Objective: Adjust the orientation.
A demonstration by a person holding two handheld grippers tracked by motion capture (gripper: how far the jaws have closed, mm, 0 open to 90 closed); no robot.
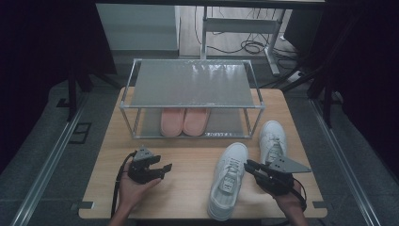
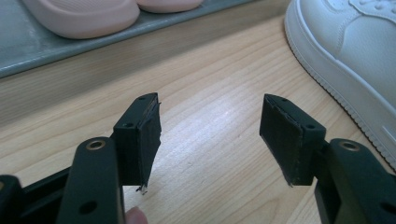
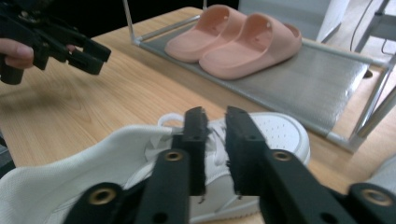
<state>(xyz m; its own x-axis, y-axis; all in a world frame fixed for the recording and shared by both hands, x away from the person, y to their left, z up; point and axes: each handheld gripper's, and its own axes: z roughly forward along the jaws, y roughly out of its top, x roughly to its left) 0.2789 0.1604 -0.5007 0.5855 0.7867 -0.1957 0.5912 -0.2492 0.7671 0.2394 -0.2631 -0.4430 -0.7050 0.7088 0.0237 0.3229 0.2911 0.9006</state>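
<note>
Both tools hover over the counter (image 1: 188, 155) in front of the shoe rack (image 1: 190, 96). Left tool (image 1: 165, 168) is spread wide with nothing between its jaws, only bare wood under it. Right tool (image 1: 249, 165) has its jaws drawn close together with a narrow gap left between them, hanging over the near white sneaker's (image 1: 228, 179) collar and laces; I can't tell whether they pinch any part of it. That sneaker lies on the counter just in front of the rack, and a second white sneaker (image 1: 273, 139) sits beside the rack's front right post. On the rack's lower shelf rest two pink slippers (image 1: 183, 121), side by side. Two tools, two sneakers, two slippers, one rack.
</note>
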